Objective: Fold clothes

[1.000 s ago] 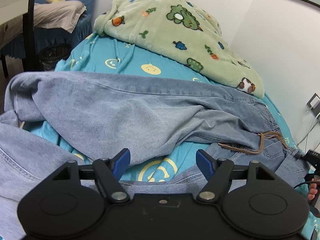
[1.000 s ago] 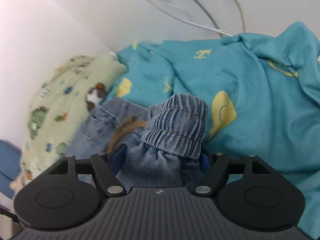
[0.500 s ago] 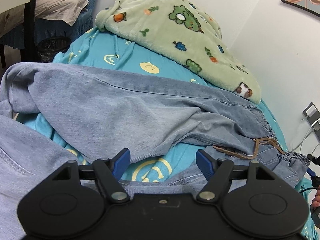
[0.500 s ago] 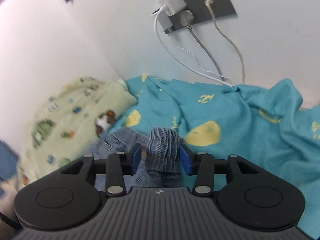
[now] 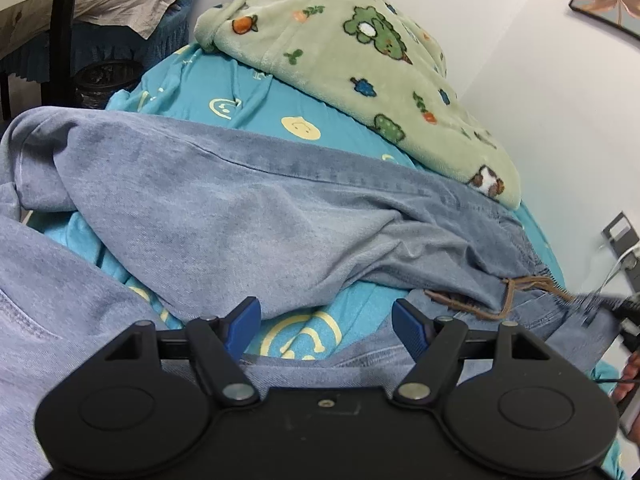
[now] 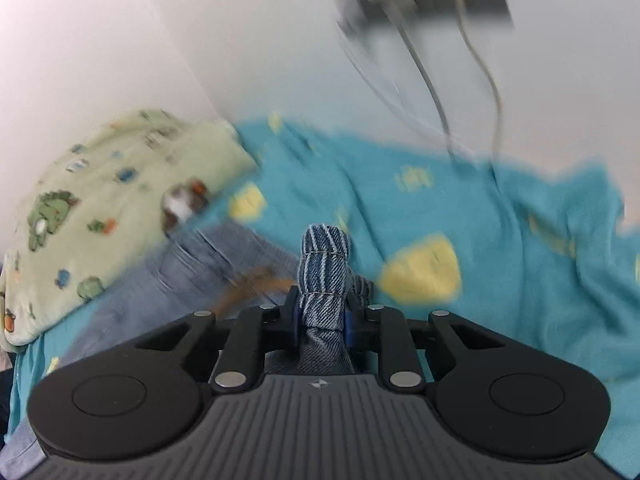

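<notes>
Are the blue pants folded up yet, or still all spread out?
Still spread out. The pants lie rumpled across the bed, legs apart. The right claw pinches the waistband; the left claw is open.

Both wrist views low, close; share jeans (image 5: 248, 216)

Jeans (image 5: 248, 216) on bedsheet (image 5: 248, 92), before blanket (image 5: 360, 60)

Left gripper (image 5: 326, 322) fingers spread wide, nothing between — right gripper (image 6: 322, 316) fingers pinched tight on denim.
</notes>
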